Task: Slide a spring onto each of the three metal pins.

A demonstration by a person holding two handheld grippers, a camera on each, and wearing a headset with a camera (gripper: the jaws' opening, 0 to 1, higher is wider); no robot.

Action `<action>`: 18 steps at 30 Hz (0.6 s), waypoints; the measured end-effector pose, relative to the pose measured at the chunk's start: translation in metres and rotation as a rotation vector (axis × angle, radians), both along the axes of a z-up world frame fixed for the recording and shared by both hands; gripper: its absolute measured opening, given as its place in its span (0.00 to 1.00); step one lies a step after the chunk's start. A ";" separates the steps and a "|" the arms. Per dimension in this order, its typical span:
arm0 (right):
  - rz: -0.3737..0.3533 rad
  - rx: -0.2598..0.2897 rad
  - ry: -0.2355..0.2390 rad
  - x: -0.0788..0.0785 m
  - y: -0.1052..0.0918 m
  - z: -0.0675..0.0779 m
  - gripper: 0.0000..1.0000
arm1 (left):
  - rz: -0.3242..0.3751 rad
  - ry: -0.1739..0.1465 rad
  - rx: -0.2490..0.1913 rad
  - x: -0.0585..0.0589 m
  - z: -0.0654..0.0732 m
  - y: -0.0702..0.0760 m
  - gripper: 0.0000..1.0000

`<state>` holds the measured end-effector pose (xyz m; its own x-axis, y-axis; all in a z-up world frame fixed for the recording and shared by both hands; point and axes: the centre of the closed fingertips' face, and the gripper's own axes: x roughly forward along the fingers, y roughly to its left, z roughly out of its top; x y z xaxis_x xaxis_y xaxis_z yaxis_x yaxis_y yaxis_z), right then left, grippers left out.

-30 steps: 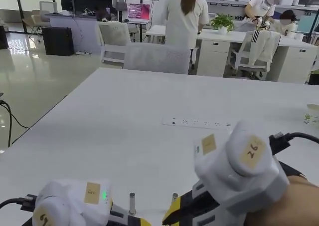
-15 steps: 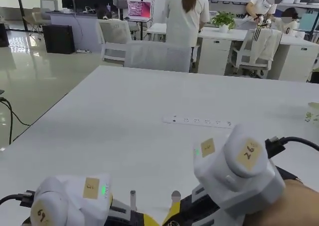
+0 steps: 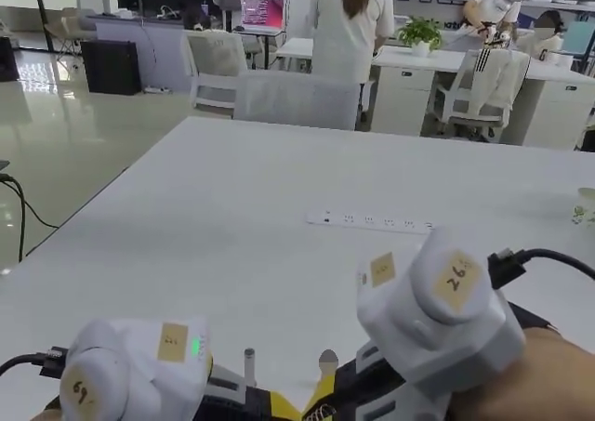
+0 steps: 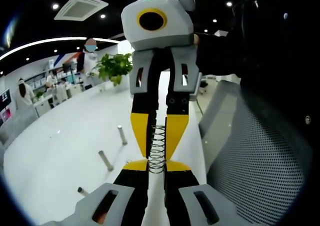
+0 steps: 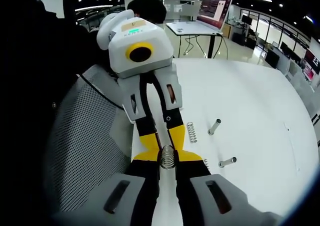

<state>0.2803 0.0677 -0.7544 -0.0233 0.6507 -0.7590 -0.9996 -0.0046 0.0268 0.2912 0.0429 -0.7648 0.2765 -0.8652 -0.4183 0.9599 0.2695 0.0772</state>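
1. Change over the last second, head view: very little. The whole picture has shifted slightly, which is camera movement. Both grippers stay low at the near edge of the bench (image 3: 279,207), nose to nose, as they were. The two pins showing just beyond them are bare then and bare now.
2. Right gripper (image 5: 168,167): in the left gripper view its yellow-tipped jaws stand only a coil's width apart, with the spring (image 4: 157,148) lying lengthways between them. It reads as clamped on the spring.
3. Left gripper (image 4: 156,170): the jaws are nearly together at the spring's near end. I cannot tell whether they pinch it or only touch it.
4. The spring is in the air between the two sets of tips, near the pins (image 4: 105,160) but not over any of them. All three pins stand on the bench to one side, with no coil on any.
5. A second spring (image 5: 191,132) lies flat on the bench just beside one pin.
6. Judgement: this is a hand-over or a re-grip to get the spring's axis right. The count on the pins is nil of three. The next step needs one end of the spring left free and lined up over a pin top. With both grippers loading one soft coil, it could buckle or flick away.
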 end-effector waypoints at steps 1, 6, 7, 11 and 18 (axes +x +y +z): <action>0.001 0.000 -0.003 0.001 0.000 0.000 0.08 | 0.003 0.009 -0.005 0.000 0.000 0.000 0.03; 0.000 0.002 -0.003 0.002 0.001 0.002 0.08 | 0.015 0.021 -0.010 0.002 0.000 0.001 0.06; 0.000 0.002 -0.006 0.002 0.001 0.002 0.08 | 0.018 0.024 -0.009 0.003 -0.001 0.002 0.08; -0.005 -0.001 -0.010 0.004 0.000 0.002 0.08 | 0.031 0.033 -0.012 0.005 -0.002 0.005 0.11; -0.021 -0.010 -0.017 0.008 -0.007 0.001 0.08 | 0.083 0.049 -0.019 0.013 -0.005 0.019 0.18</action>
<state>0.2887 0.0604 -0.7531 0.0027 0.6430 -0.7658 -0.9998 0.0162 0.0101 0.3045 0.0616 -0.7696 0.3269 -0.8483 -0.4165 0.9368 0.3490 0.0245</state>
